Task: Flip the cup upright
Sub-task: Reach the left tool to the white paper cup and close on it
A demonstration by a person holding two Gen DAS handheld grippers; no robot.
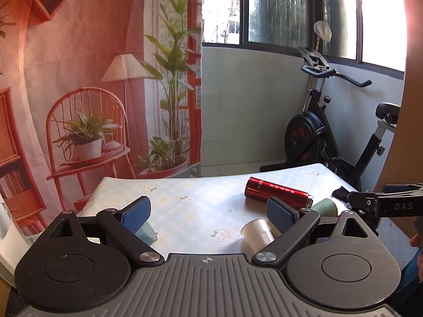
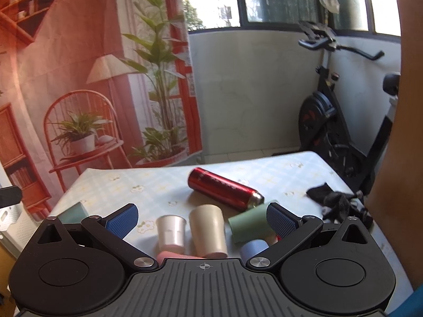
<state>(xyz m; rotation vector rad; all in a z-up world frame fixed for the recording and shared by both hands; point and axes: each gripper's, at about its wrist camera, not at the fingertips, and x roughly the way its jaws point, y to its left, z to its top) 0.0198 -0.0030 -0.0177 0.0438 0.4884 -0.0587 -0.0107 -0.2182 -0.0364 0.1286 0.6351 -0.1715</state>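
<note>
Right wrist view: the right gripper (image 2: 202,218), jaws wide apart and holding nothing, hangs over a crowd of cups on the checked tablecloth (image 2: 164,182). A beige cup (image 2: 208,231) stands mouth down beside a white cup (image 2: 170,231); a green cup (image 2: 248,223) lies on its side, touching the mouth end of a red flask (image 2: 224,189). A blue cup (image 2: 253,248) and a pink one (image 2: 169,255) sit half hidden under the tool. The left gripper (image 1: 208,214), also spread and empty, looks at a clear cup (image 1: 257,231) on its side. The risk, likely: with cups packed this close, a wide jaw could knock a neighbour, or a nudged green cup could roll into the flask.
</note>
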